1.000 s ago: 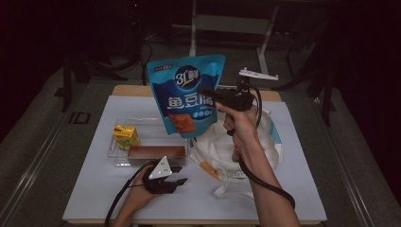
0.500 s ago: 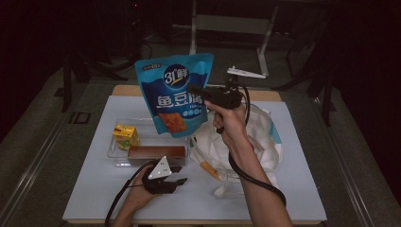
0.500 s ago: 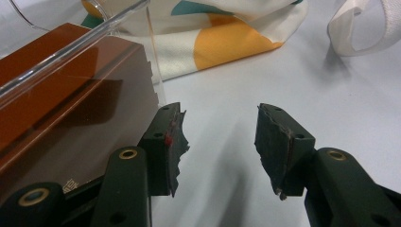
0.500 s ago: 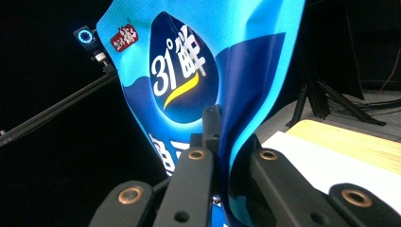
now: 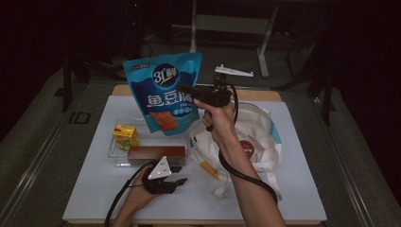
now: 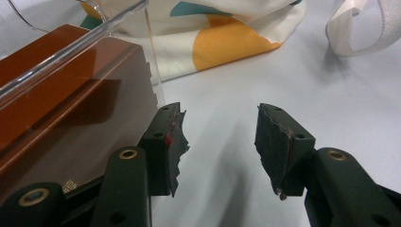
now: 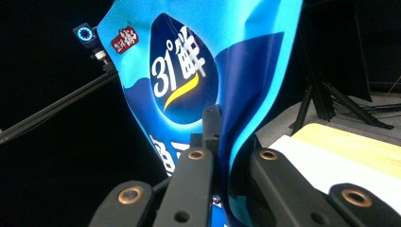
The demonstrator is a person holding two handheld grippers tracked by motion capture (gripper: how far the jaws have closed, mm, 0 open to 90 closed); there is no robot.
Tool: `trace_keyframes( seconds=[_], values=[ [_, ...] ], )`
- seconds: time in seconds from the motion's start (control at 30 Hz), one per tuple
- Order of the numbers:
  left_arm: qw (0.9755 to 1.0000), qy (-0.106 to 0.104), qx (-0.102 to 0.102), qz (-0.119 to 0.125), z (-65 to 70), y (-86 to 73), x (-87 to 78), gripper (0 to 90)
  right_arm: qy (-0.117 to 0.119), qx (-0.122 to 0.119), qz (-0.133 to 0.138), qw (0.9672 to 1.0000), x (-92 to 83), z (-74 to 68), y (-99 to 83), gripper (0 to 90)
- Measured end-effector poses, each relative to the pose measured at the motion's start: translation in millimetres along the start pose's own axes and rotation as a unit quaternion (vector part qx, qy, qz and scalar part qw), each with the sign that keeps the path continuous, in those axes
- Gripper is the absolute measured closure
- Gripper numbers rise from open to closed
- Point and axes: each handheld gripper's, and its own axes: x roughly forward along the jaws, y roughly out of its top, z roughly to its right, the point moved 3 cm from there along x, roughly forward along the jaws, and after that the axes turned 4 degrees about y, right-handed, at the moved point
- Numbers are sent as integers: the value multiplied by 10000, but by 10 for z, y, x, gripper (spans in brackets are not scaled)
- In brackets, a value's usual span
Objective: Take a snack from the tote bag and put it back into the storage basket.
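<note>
Clear plastic tray (image 5: 118,156) on the white table (image 5: 85,189), holding a yellow carton (image 5: 126,136) at its left end and a long brown box (image 5: 156,153) along its near side. Just right of it, a cream cloth bag (image 5: 257,142) with orange and teal patches, handles trailing toward the near edge.

Dim room, grey floor (image 5: 42,156), white-topped wooden table (image 5: 283,198), metal frame legs (image 5: 263,52) behind in darkness.

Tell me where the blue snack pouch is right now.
In the high view, the blue snack pouch hangs in the air left of centre, clamped in the right gripper, above the clear tray.
</note>
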Motion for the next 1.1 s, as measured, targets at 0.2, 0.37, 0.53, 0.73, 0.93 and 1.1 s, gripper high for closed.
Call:
trace_keyframes(
  seconds=[0.2,0.37,0.53,0.73,0.93,1.1],
  values=[
    [10000,-13,-6,4,0,-1,-1,518,-6,-7,-5,10000,91,50,-37,899],
    [10000,-6,-11,10,3,0,-1,518,-26,60,-19,10000,186,80,-72,900],
    [10000,-5,-9,31,1,-1,-4,518,-44,102,31,9999,257,96,-91,900],
    [10000,-17,-15,45,1,-1,-6,518,-167,164,37,9997,335,148,-142,899],
    [10000,-25,-45,77,0,-2,-10,518,-270,229,12,9994,417,225,-223,899],
    [10000,-13,-21,75,0,-2,-10,518,-360,267,-4,9990,494,270,-280,899]
  ],
)
